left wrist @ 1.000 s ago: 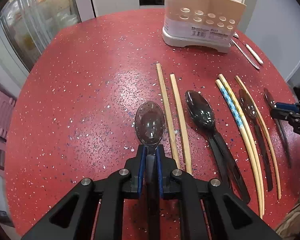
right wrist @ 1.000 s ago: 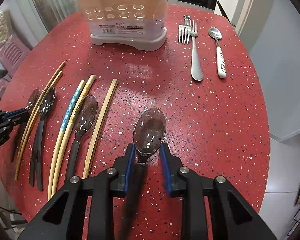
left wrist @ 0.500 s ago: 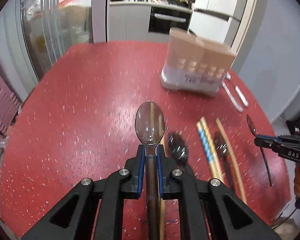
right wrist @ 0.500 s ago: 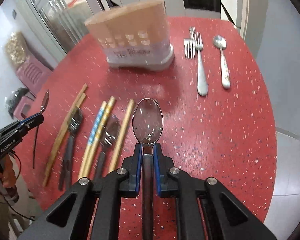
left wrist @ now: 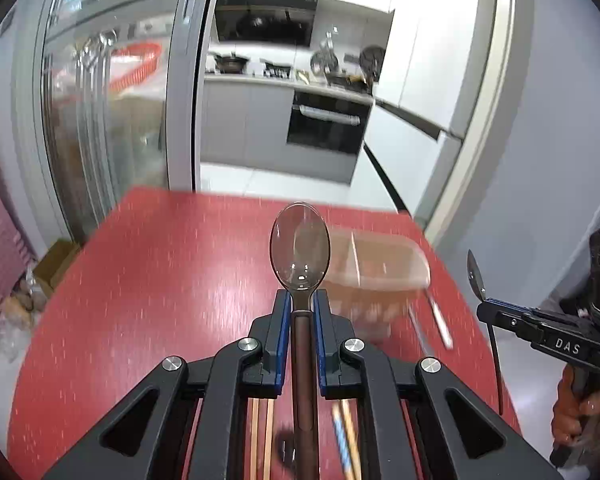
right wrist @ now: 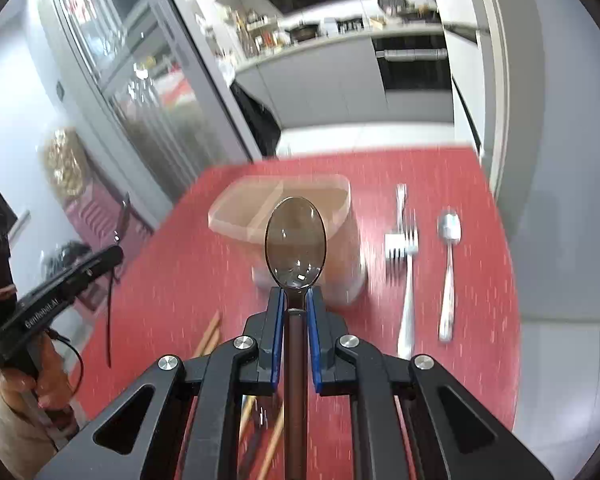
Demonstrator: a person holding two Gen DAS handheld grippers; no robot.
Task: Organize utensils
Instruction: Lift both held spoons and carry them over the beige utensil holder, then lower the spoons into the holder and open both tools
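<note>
Two tongs, left (left wrist: 300,306) and right (right wrist: 296,302), each pinch a spoon pointing toward the holder (right wrist: 300,204) ahead; the right sits nearer.

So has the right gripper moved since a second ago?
Yes. The right gripper, shut on its dark spoon, has risen and tipped up: the utensil holder now sits low behind the bowl, and the kitchen fills the upper view.
</note>
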